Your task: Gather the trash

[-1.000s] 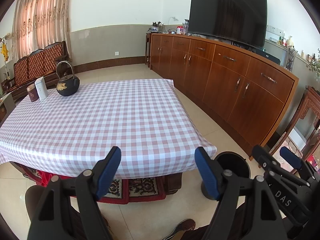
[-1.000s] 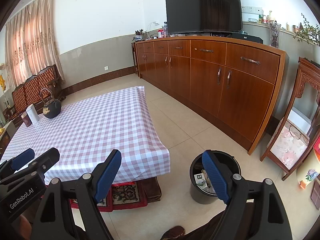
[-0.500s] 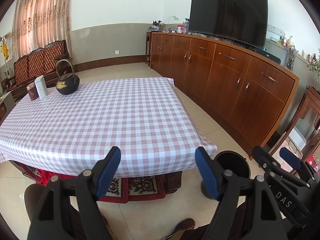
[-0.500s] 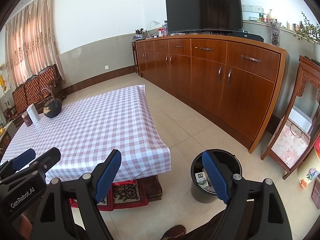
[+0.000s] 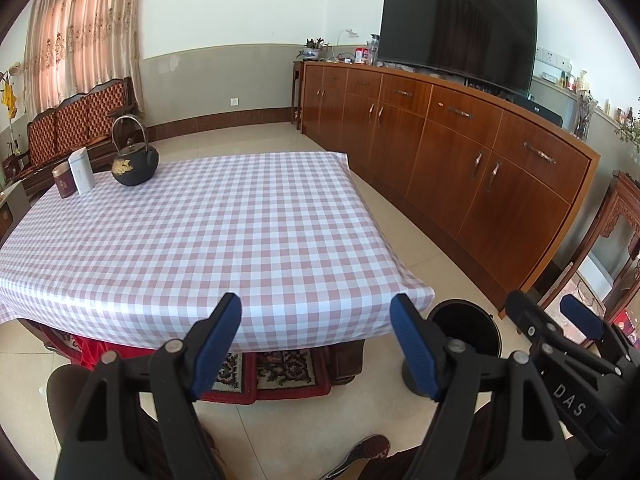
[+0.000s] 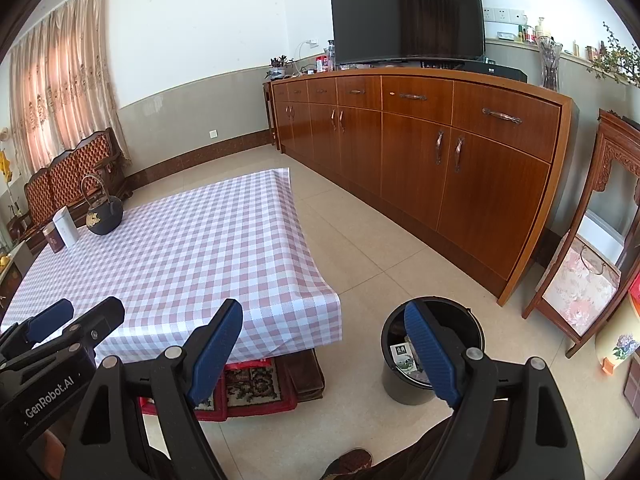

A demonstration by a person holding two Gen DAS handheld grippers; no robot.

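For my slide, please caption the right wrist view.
Open right gripper held above a black trash bin beside the checkered table.

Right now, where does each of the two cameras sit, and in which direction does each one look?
Left wrist: on the left gripper, open, facing the checkered table; the right gripper shows at lower right.
Right wrist: on the right gripper, open, facing the table corner and black bin; the left gripper shows at lower left.
Shared: table, kettle, bin, sideboard, TV.
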